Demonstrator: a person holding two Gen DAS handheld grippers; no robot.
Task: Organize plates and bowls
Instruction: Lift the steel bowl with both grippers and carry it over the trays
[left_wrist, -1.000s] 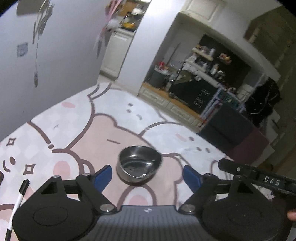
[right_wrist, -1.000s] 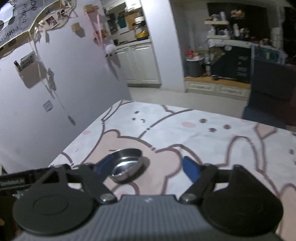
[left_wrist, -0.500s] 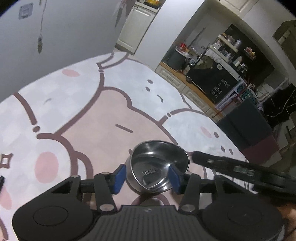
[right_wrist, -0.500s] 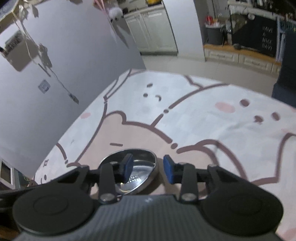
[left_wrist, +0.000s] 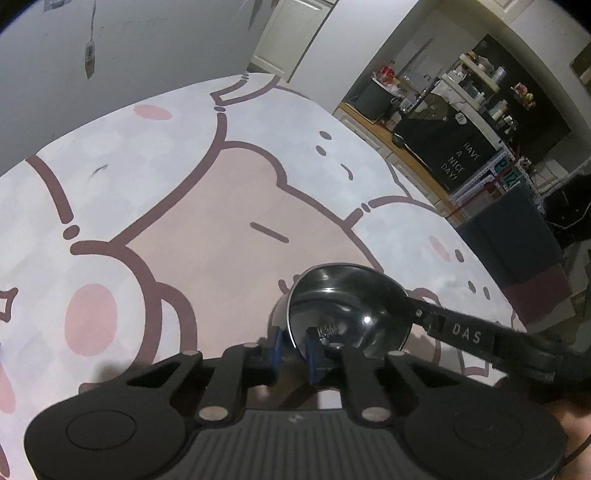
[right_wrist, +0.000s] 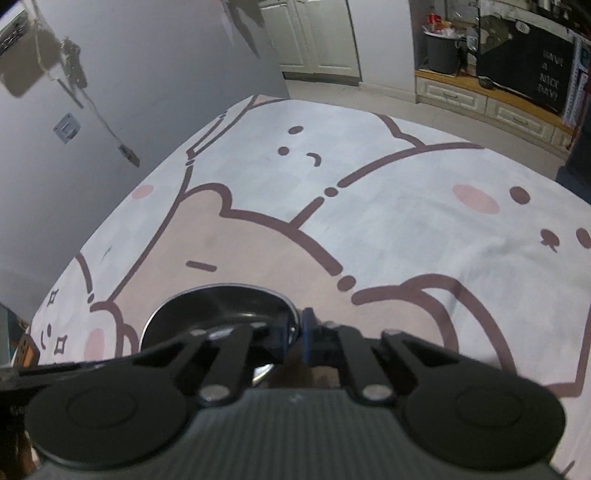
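Both sets of jaws are narrowed onto the rim of the same small shiny stainless-steel bowl (left_wrist: 343, 306). Left gripper (left_wrist: 293, 349): blue pads pinch the near-left wall, one pad inside, one outside. Right gripper (right_wrist: 293, 330): pads pinch the bowl's right rim likewise; its black finger reaches the far rim in the left wrist view. Bowl sits over the pink-and-white cartoon-bear tablecloth (left_wrist: 221, 206), near the front centre; cannot tell whether it rests on the cloth or is just lifted. No plates, other bowls or stacking spot visible in either view.

Progress, as judged: early. One bowl grasped, not yet moved anywhere. Remaining: carry it to its place; any other dishes lie out of view.
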